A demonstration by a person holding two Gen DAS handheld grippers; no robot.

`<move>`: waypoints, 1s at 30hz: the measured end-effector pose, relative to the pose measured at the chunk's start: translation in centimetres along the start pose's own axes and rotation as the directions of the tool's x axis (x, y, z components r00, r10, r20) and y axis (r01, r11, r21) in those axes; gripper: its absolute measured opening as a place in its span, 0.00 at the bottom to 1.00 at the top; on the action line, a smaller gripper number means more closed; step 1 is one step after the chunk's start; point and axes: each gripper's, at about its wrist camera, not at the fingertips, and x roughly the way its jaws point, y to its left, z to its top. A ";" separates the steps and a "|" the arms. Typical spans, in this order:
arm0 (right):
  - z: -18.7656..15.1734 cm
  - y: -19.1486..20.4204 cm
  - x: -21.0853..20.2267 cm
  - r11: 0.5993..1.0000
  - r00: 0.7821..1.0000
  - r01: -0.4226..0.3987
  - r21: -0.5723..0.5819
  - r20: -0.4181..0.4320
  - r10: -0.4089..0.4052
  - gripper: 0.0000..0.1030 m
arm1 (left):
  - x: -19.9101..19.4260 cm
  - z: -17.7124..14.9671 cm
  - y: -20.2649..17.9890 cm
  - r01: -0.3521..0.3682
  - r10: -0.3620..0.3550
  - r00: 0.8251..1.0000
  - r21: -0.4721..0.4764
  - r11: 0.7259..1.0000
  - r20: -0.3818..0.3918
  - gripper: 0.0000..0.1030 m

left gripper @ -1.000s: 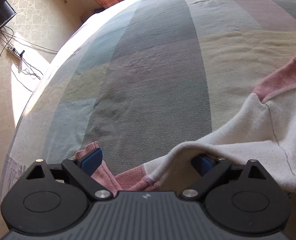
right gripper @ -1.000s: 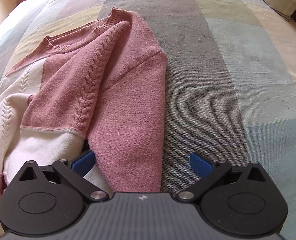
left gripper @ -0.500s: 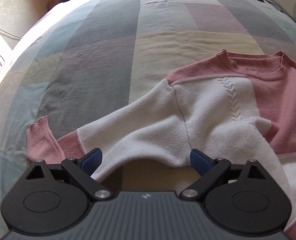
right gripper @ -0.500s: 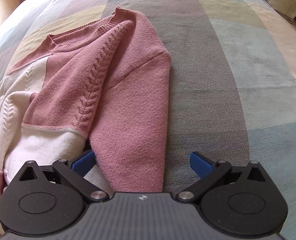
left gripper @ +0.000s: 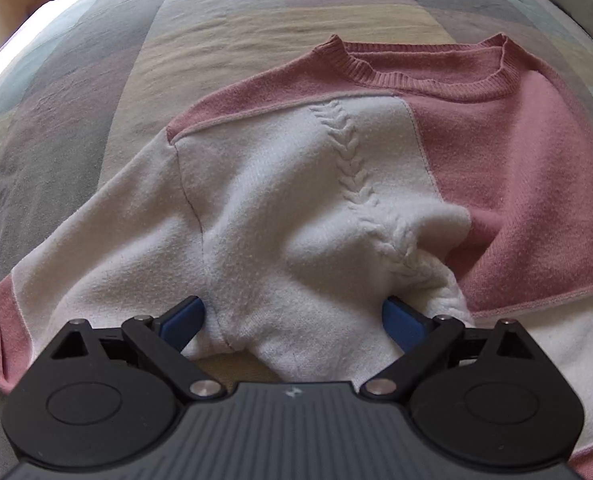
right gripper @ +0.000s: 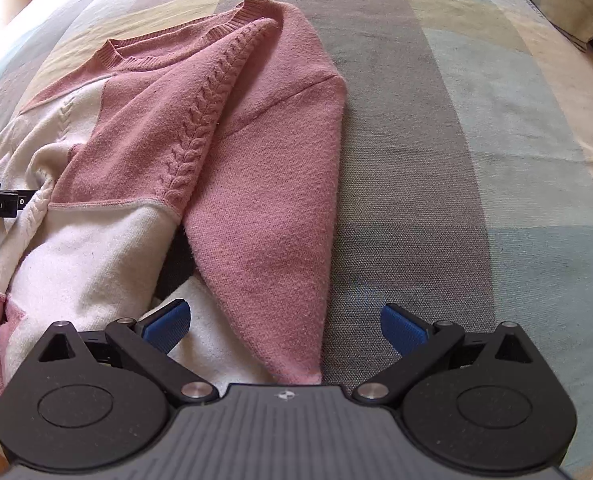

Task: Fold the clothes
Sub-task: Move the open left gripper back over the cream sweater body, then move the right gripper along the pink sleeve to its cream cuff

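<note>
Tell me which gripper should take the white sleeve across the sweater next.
Left. The left gripper has its open fingers astride the white fabric beside the white sleeve. The right gripper, also open, sits over the pink sleeve on the far side.

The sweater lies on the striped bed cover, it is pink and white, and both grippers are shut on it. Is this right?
Not quite. The sweater lies on the striped bed cover, pink and white, but both grippers are open: the left gripper in the left wrist view, the right gripper in the right wrist view.
</note>
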 end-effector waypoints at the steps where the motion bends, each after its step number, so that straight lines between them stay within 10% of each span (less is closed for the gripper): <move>1: -0.4 -0.5 -0.2 0.999 1.000 -0.029 0.024 0.001 0.029 1.00 | 0.0 0.0 0.1 0.001 -0.001 1.000 -0.003 1.000 -0.004 0.94; 11: -2.4 -1.4 0.0 0.920 0.945 -0.304 0.246 -0.045 0.324 1.00 | 0.4 0.1 0.2 -0.001 0.000 1.000 -0.010 1.000 -0.025 0.95; 20: -0.4 -0.2 0.8 0.983 1.000 -0.004 0.182 0.000 0.004 1.00 | 0.4 -0.1 0.3 0.003 -0.004 1.000 -0.023 1.000 -0.022 0.96; 26: 0.2 0.4 0.6 0.959 0.960 0.271 0.082 0.047 -0.275 1.00 | 0.4 -0.2 0.4 0.006 -0.007 1.000 -0.027 1.000 -0.018 0.97; 30: 0.8 -2.1 0.2 0.950 0.952 0.296 0.096 0.050 -0.302 1.00 | 0.4 -0.3 0.5 0.008 -0.008 1.000 -0.028 1.000 -0.015 0.97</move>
